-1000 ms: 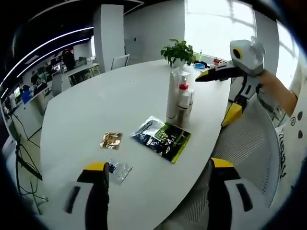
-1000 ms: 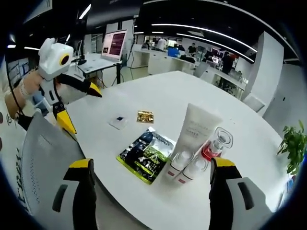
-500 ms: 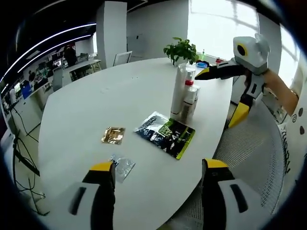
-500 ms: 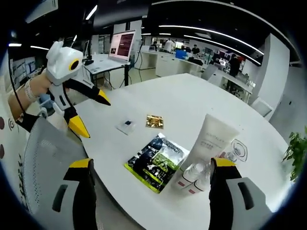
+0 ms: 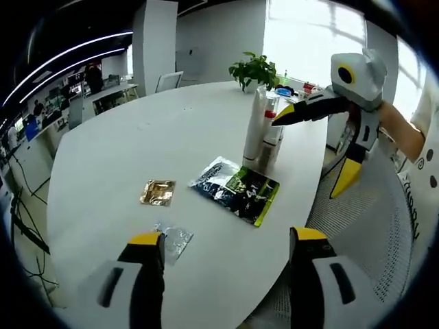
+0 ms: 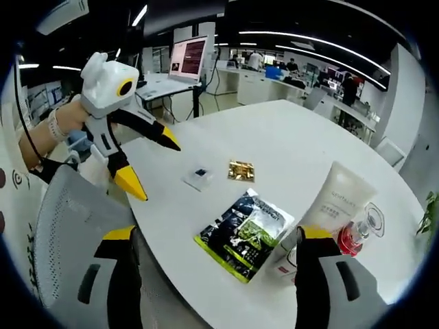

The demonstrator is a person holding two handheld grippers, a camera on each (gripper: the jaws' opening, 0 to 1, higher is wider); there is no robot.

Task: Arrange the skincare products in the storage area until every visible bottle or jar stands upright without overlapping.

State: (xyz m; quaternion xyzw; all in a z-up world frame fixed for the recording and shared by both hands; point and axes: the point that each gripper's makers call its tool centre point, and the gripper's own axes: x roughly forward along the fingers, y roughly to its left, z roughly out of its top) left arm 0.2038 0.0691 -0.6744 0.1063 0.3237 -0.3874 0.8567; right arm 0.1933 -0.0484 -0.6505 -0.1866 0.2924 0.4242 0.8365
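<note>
The white table (image 5: 123,137) serves as the reference for all positions. A cluster of skincare items stands upright near the table edge: a tall white tube (image 5: 252,127) with a clear pump bottle (image 6: 357,233) holding red liquid and small white bottles (image 5: 269,147) pressed against it (the exact count of the small bottles cannot be told). In the right gripper view the same tube (image 6: 337,199) rises just beyond the right jaw.

A dark sachet (image 5: 235,192) with green print lies flat on the table just in front of the cluster. A gold foil packet (image 5: 158,192) lies farther toward the table's middle, and a small clear packet (image 5: 171,238) lies near the edge, close to the left jaw tip.

The left gripper (image 5: 223,250) hovers at the table edge with its jaws spread wide and nothing between them. The right gripper (image 6: 216,247) is likewise released, jaws apart, empty. In the left gripper view, the right gripper (image 5: 322,140) is held with its upper jaw tip just beside the top of the tube; contact cannot be told. In the right gripper view, the left gripper (image 6: 147,154) hangs over the table edge near the clear packet (image 6: 199,177).

A potted plant (image 5: 255,70) stands at the table's far end. A mesh chair (image 6: 75,240) sits beside the table.
</note>
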